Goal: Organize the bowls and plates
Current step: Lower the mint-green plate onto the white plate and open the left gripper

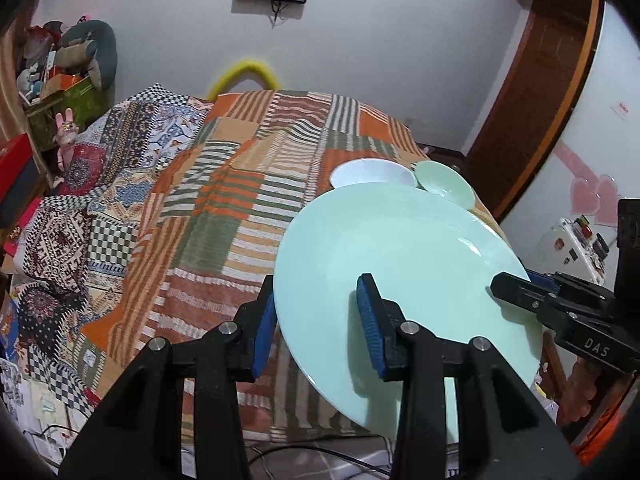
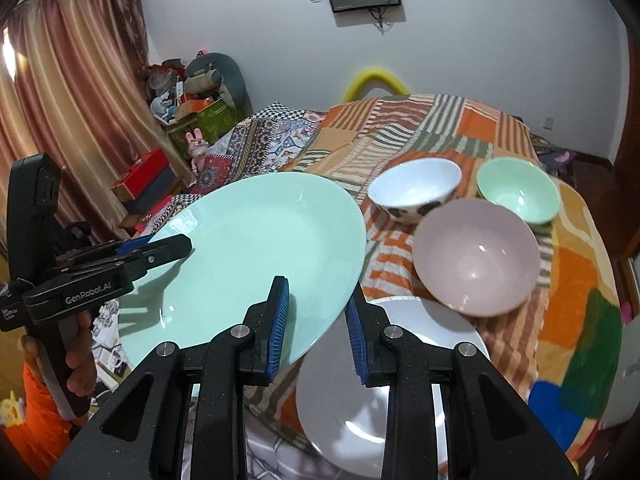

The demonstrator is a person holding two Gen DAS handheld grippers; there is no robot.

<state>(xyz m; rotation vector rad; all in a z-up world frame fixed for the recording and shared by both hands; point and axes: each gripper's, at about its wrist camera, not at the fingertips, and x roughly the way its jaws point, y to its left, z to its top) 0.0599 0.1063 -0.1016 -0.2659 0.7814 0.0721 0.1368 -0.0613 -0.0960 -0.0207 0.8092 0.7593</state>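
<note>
The mint-green plate [image 2: 256,256] is held up off the patchwork cloth [image 1: 224,216], tilted, with a gripper at each of 2 opposite edges. The left gripper [image 1: 316,324] straddles the plate's near-left rim in its own wrist view: 1 blue pad [image 1: 370,326] lies over the plate's upper face and the other sits just outside and below the edge, so the jaws stand fairly narrow about the rim, though I cannot tell whether the pads actually press it. From the right wrist view that same gripper shows at the plate's far-left edge, its black tip laid over the rim with a hand [image 2: 78,364] around its handle. The right gripper [image 2: 316,332] brackets the plate's near-right rim the same way, 1 pad over the top face, the other beyond the edge, jaws narrowly apart; contact there is also unclear. Beneath and to the right of the lifted plate, a white plate [image 2: 384,392] lies flat on the covered surface. Past it stand 3 bowls close together: a pink bowl [image 2: 476,256] nearest, overlapping the white plate's far rim in the right wrist view, a white bowl [image 2: 414,190] with dark patches on its outside to the left behind it, and a small green bowl [image 2: 518,194] to the right behind it.
</note>
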